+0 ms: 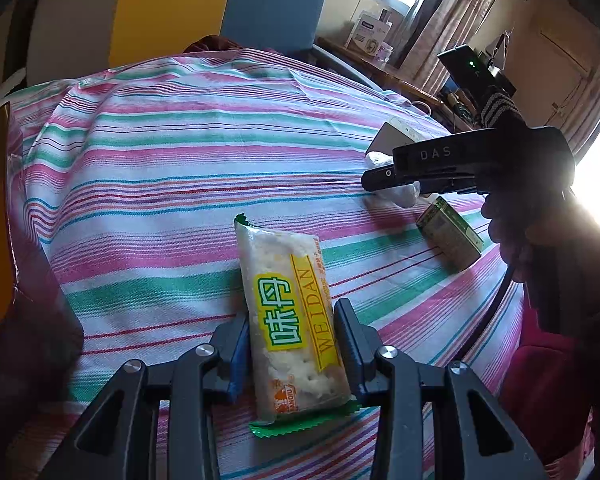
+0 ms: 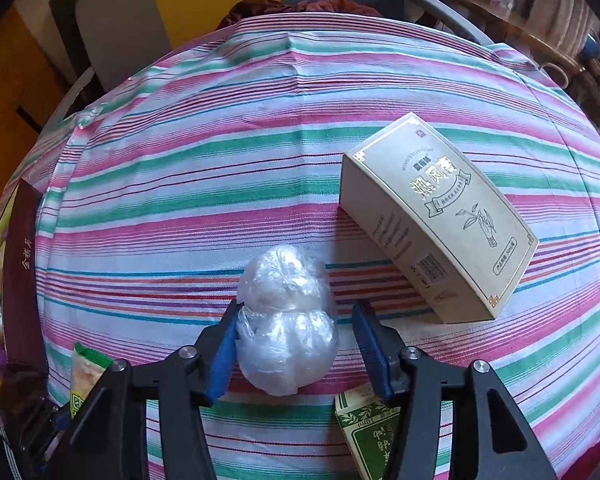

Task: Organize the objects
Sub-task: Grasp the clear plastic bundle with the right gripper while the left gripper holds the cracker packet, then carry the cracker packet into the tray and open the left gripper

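Observation:
A cracker packet (image 1: 292,316) with a yellow WEIDAN label lies on the striped cloth (image 1: 180,184). My left gripper (image 1: 290,344) straddles it, both pads against its sides. A lump wrapped in clear plastic (image 2: 286,324) lies between the fingers of my right gripper (image 2: 296,344); the left pad touches it, the right pad stands apart. The right gripper also shows in the left wrist view (image 1: 384,178), over the plastic lump (image 1: 404,194).
A beige box (image 2: 440,220) lies right of the lump. A green carton (image 2: 364,428) lies under the right finger; it also shows in the left wrist view (image 1: 448,236). A dark red box (image 2: 20,272) sits at the left edge.

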`<state>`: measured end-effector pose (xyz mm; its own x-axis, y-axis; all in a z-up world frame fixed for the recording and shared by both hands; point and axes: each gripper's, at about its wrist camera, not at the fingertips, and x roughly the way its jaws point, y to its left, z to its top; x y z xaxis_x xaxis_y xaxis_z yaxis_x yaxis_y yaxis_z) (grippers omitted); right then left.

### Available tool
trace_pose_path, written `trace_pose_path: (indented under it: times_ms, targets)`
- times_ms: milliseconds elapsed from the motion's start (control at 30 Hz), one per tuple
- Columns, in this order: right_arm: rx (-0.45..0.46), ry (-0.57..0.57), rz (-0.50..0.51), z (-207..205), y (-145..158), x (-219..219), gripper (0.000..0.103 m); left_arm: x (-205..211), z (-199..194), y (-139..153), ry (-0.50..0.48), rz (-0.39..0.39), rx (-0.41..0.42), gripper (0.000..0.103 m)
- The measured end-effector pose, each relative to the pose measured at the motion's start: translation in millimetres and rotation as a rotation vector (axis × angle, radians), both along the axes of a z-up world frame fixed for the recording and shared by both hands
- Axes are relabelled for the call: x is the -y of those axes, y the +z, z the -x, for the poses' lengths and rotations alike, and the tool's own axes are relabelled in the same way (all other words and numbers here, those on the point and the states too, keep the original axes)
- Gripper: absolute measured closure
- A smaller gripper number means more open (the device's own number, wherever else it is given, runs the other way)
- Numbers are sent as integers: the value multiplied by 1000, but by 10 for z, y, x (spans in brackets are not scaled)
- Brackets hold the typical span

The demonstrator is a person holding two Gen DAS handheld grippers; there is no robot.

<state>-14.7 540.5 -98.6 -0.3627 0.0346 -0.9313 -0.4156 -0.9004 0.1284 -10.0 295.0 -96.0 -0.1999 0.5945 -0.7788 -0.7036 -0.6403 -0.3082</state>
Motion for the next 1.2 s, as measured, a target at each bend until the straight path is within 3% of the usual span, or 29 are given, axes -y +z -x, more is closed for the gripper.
trace_pose_path:
  times_ms: [233,267,300,433,567,1200]
  targets:
    - [-5,3,-14,20,-8,24,47,-5,-20,-3,2,4,-10,63]
    - [-6,12,-25,27,7,47,66,-11,-24,-3,1,7,-14,63]
    - [-4,29,-42,10,16,92,68,-13,-26,-2,1,10,-16,63]
    - [4,75,-58,18,-7,173,67,-8,-21,-5,3,11,-15,63]
    - [-14,29,25,-16,-17,55,66,-6,-22,-5,4,10,-15,63]
    - [5,113,-87,-48,-61,256,64,-9,-53,5,1,14,-31,63]
